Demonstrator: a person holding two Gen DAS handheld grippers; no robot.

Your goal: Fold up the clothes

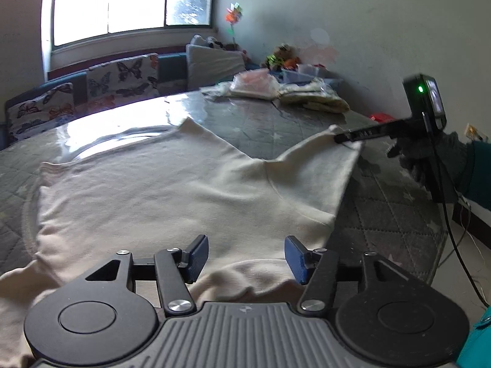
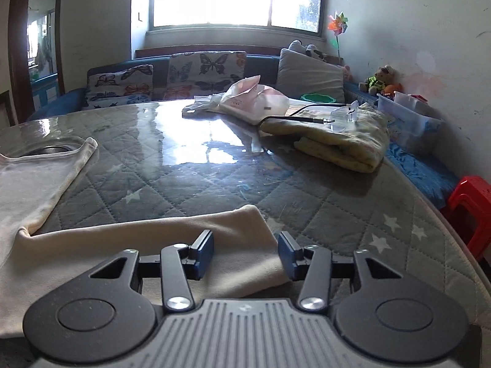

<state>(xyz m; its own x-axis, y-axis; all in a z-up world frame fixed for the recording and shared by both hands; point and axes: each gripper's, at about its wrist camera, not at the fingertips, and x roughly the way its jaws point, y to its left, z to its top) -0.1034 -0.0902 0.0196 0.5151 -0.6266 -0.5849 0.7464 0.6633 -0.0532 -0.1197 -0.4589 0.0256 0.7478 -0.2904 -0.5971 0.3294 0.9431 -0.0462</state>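
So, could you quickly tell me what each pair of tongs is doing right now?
Left tongs: open over the shirt, holding nothing.
Right tongs: open over a sleeve, holding nothing.

Shirt (image 1: pixel 159 190) flat on table (image 2: pixel 196 171); folded cloth (image 2: pixel 340 141) and bag (image 2: pixel 248 98) behind it.

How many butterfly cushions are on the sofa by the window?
2. One butterfly cushion sits lower at the left, the other butterfly cushion stands taller beside it, toward the middle. The table edge could hide more.
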